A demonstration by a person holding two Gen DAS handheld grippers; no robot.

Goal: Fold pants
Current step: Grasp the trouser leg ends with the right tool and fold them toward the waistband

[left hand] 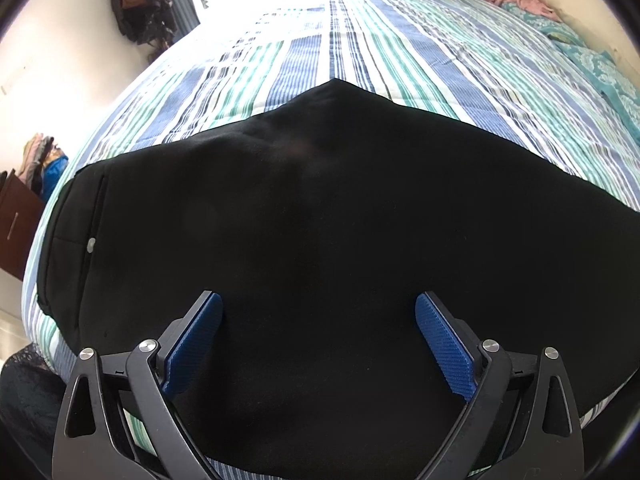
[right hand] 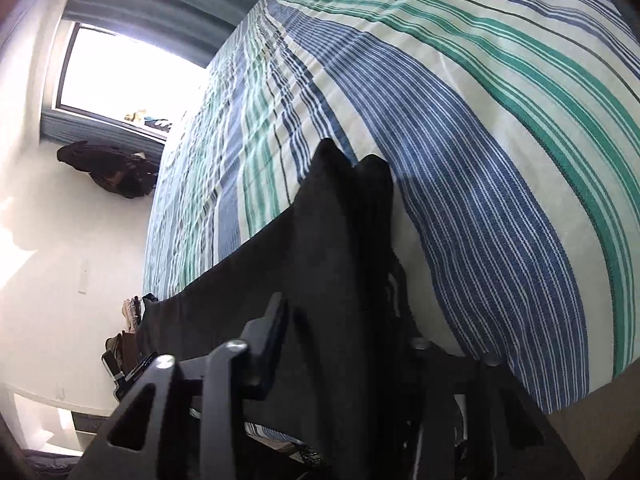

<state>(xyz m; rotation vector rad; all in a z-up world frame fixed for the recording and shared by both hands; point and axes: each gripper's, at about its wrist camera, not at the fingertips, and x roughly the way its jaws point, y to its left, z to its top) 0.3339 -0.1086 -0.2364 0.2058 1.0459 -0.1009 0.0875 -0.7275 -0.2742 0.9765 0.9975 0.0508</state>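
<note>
Black pants (left hand: 320, 208) lie spread on a striped bedspread (left hand: 360, 40), waistband with a silver button (left hand: 91, 244) at the left. My left gripper (left hand: 318, 328) hovers just over the near part of the pants, blue pads (left hand: 192, 344) wide apart, holding nothing. In the right wrist view the right gripper (right hand: 340, 320) is shut on the pants' leg ends (right hand: 344, 216), which rise in two dark points between the fingers (right hand: 268, 344) above the bedspread (right hand: 480, 140). The right finger is hidden by the cloth.
A teal patterned cloth (left hand: 600, 64) and a pink garment (left hand: 520, 0) lie at the far right of the bed. A dark bag (left hand: 140, 8) hangs on the wall. A brown cabinet (left hand: 16, 228) with clothes stands at the left. A bright window (right hand: 120, 76) is beyond the bed.
</note>
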